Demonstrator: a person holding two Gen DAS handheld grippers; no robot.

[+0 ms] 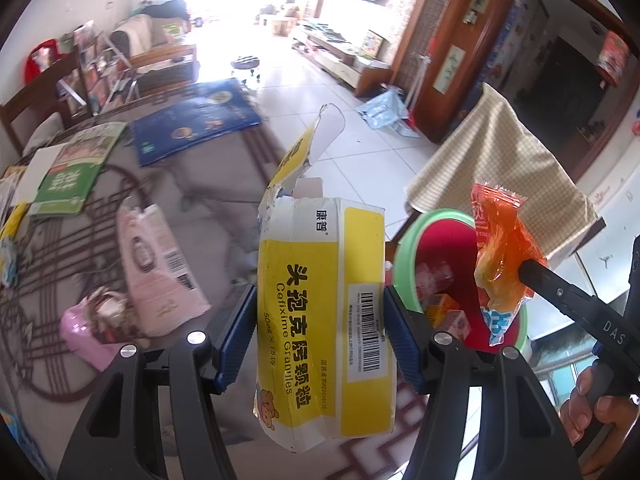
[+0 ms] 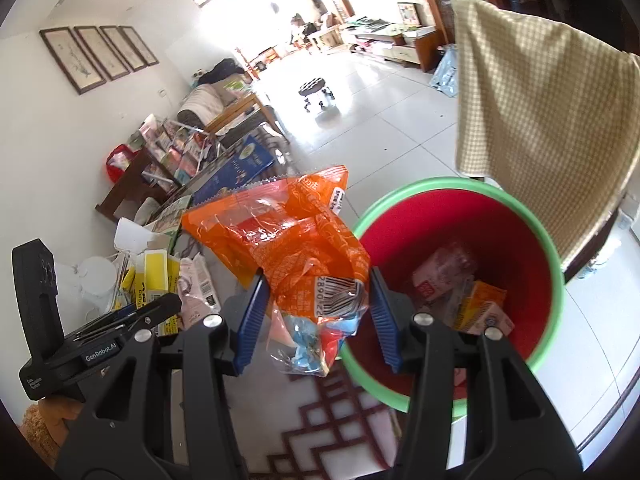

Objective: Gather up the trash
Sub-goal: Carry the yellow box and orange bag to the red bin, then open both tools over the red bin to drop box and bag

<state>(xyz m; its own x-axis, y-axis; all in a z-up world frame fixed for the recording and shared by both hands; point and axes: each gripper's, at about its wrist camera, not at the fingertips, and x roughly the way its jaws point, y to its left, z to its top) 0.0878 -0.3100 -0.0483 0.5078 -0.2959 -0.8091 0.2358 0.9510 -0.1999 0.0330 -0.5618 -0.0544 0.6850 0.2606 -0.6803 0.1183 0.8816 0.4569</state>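
The left tool pinched the torn yellow box upright, just left of the bin. The right tool clamped the orange wrapper beside the bin's rim, apparently both held ready to drop in.

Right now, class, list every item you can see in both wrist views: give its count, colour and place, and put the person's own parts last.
Medicine box: one, yellow and white, torn open, clamped in the left gripper.
Snack wrapper: one, orange, clamped in the right gripper.
Bin: one, red inside with a green rim, beside the table, trash at its bottom.
Pink pouch: one, on the table.
Blue booklet: one, far end of the table.
Checked cloth: one, beige, hanging behind the bin.
Left gripper: black, blue pads.
Right gripper: black, blue pads.
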